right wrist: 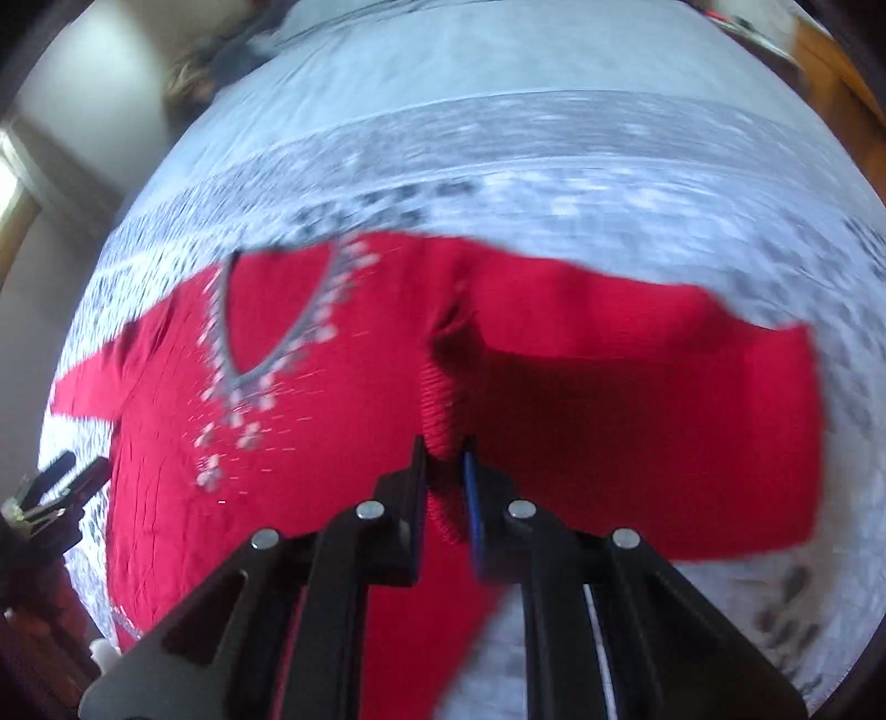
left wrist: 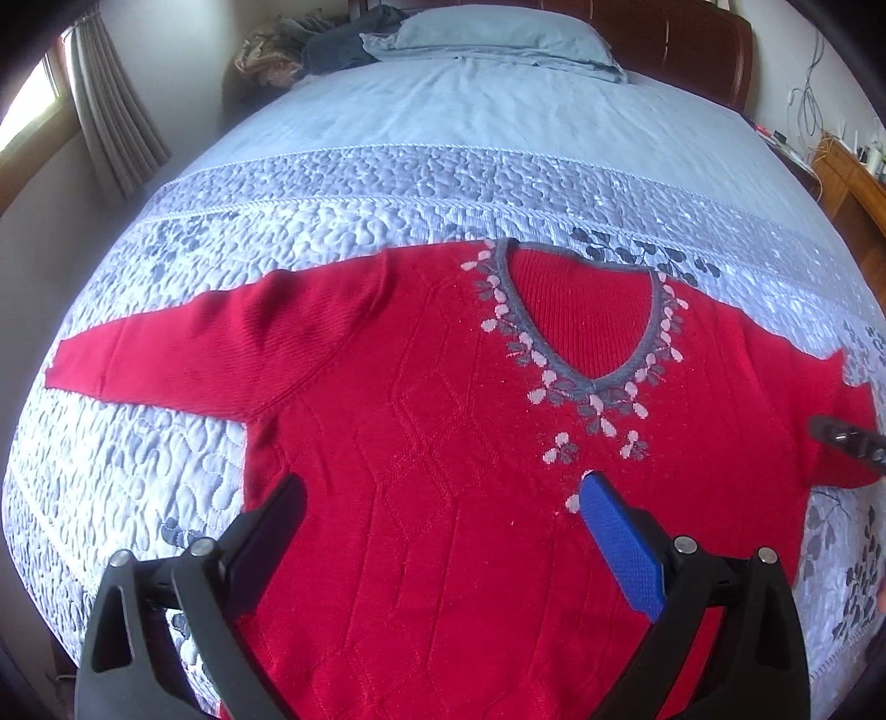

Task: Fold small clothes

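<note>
Your left gripper (left wrist: 443, 493) hangs over the red sweater (left wrist: 443, 443) with its jaws spread wide and nothing between them; the blue pad (left wrist: 623, 545) on one finger shows at the lower right of the left wrist view, the black finger (left wrist: 271, 531) at the lower left.

The sweater lies face up on the quilted bedspread (left wrist: 387, 183), filling the middle and lower part of that view; its grey V-neck (left wrist: 581, 382) with pale petals sits right of centre; one sleeve (left wrist: 183, 354) stretches flat toward the left edge; the other sleeve runs off at the right edge, where a dark tip of your other tool (left wrist: 847, 440) shows above it.

Your right gripper (right wrist: 446, 443) is nearly closed, pinching a ridge of ribbed red knit (right wrist: 440, 399) between its pads at the centre of the right wrist view; the cloth rises in a bunched fold from the jaws toward the middle of the frame; that view is blurred.

A pillow (left wrist: 498, 30) lies at the top of the left wrist view, and a curtain (left wrist: 111, 111) hangs at the upper left.
</note>
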`<control>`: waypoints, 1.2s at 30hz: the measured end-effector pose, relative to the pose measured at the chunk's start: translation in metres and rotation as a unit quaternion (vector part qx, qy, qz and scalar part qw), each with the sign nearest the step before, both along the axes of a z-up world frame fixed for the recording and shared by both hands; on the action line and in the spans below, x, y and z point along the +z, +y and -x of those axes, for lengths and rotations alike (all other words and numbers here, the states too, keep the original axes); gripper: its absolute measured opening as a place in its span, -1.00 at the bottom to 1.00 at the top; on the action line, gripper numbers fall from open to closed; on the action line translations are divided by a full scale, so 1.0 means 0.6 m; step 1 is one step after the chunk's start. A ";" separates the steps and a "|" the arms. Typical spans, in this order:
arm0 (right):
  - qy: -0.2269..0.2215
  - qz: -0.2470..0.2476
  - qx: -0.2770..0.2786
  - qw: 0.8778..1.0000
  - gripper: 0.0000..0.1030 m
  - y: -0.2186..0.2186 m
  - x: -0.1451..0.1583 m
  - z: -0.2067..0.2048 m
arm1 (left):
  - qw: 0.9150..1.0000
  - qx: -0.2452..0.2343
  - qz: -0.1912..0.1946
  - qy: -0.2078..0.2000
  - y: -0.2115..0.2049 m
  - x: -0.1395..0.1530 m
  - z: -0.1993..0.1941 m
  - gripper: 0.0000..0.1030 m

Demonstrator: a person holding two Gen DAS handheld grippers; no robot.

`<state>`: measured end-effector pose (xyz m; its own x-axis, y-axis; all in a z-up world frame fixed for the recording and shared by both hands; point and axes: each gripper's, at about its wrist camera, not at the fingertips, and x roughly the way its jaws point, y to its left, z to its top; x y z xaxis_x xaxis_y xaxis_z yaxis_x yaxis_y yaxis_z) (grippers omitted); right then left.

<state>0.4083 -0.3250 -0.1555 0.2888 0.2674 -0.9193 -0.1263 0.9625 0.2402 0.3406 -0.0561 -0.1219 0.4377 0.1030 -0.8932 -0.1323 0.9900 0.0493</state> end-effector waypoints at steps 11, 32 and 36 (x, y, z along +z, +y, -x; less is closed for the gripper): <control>-0.050 -0.021 -0.057 0.997 -0.39 -0.102 0.024 0.138 | 0.986 -0.093 0.134 0.033 -0.101 -0.017 -0.031 0.90; -0.096 -0.047 -0.124 0.987 -0.39 -0.196 -0.025 0.239 | 0.960 -0.070 0.239 0.130 -0.258 -0.137 -0.121 -0.85; -0.095 -0.031 -0.126 0.987 -0.39 -0.199 -0.033 0.237 | 0.962 -0.057 0.253 0.079 -0.225 -0.092 -0.113 -0.91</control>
